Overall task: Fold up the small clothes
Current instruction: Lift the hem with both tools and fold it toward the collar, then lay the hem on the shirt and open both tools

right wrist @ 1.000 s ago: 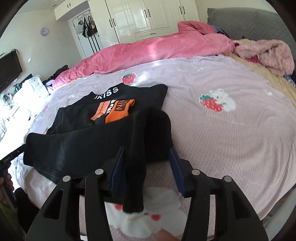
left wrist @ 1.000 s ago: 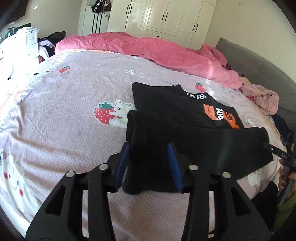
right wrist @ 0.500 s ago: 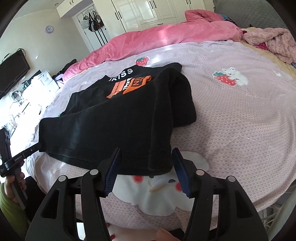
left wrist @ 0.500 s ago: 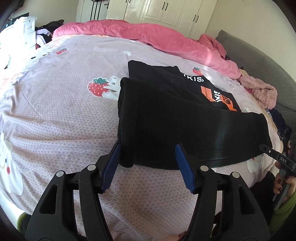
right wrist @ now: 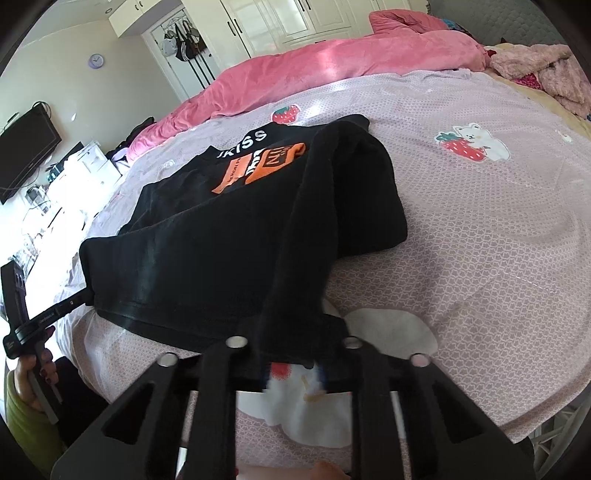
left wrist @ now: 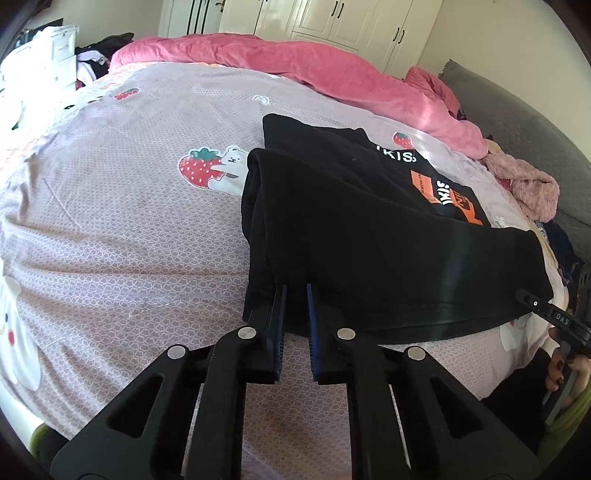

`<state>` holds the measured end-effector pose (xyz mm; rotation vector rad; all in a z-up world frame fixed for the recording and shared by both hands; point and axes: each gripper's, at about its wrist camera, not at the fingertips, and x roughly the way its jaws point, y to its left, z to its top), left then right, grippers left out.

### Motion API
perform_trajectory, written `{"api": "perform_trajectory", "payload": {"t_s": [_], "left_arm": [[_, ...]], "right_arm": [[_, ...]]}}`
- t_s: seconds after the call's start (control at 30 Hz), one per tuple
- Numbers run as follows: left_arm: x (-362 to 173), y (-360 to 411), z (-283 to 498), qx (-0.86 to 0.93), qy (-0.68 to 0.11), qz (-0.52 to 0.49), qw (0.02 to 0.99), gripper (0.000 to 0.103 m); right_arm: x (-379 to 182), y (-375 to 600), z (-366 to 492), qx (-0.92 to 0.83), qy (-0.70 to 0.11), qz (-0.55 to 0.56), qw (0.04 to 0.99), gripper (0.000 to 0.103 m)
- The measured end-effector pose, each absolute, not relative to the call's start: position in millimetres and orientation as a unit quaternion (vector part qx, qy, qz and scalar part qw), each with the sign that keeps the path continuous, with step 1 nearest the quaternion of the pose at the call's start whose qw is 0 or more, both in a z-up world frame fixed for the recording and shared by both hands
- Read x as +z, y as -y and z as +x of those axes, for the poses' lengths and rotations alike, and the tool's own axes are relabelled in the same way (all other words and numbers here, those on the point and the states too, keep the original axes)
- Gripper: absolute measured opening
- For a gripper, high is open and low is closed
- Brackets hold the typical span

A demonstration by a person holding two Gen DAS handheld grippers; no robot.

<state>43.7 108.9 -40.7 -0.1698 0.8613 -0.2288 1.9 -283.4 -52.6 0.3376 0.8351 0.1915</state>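
Observation:
A small black T-shirt (left wrist: 369, 236) with an orange and white print lies on the lilac bed sheet (left wrist: 129, 229), both sleeves folded in. My left gripper (left wrist: 294, 306) is shut on the near left corner of the shirt's hem. In the right wrist view the same T-shirt (right wrist: 229, 240) lies ahead, and my right gripper (right wrist: 291, 354) is shut on the near right corner of its hem. The hem between the two grippers is stretched and lifted a little. The right gripper's fingertips are hidden under the cloth.
A pink duvet (left wrist: 314, 70) is heaped along the far side of the bed. A pink fluffy garment (left wrist: 532, 184) lies at the right by a grey headboard (left wrist: 524, 122). White wardrobes (right wrist: 280, 22) stand behind. The bed's near edge is just below the grippers.
Both grippers were open around the hem half a second ago; now both have shut on the hem corners and lifted the edge slightly.

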Motion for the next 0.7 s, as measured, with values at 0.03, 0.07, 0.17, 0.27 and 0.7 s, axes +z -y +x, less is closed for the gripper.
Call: {"api": "perform_trajectory", "payload": {"t_s": [0.03,0.07,0.17,0.27,0.7], "left_arm": [[-39,-109,44,-0.112,-0.413,-0.083,0.9,0.002],[-36,-109,43,-0.115,-0.409,-0.083,0.902,0.002],[-22,-108,47,-0.124,-0.393,-0.08,0.908,0.002],[-6,-109,58,-0.123,-0.378,-0.08,0.914,0.002],[36,-122,133,-0.088,-0.332,-0.123,0.931,0.002]], "right_arm": [[-51,283,2,0.094,-0.399,0.161,0.898,0.007],[-48,283,2,0.098,-0.392,0.158,0.901,0.007],[-37,282,6,0.102,-0.373,0.14,0.912,0.007],[-24,282,15,0.099,-0.356,0.129,0.92,0.006],[17,304,81,0.069,-0.301,0.161,0.937,0.006]]}}
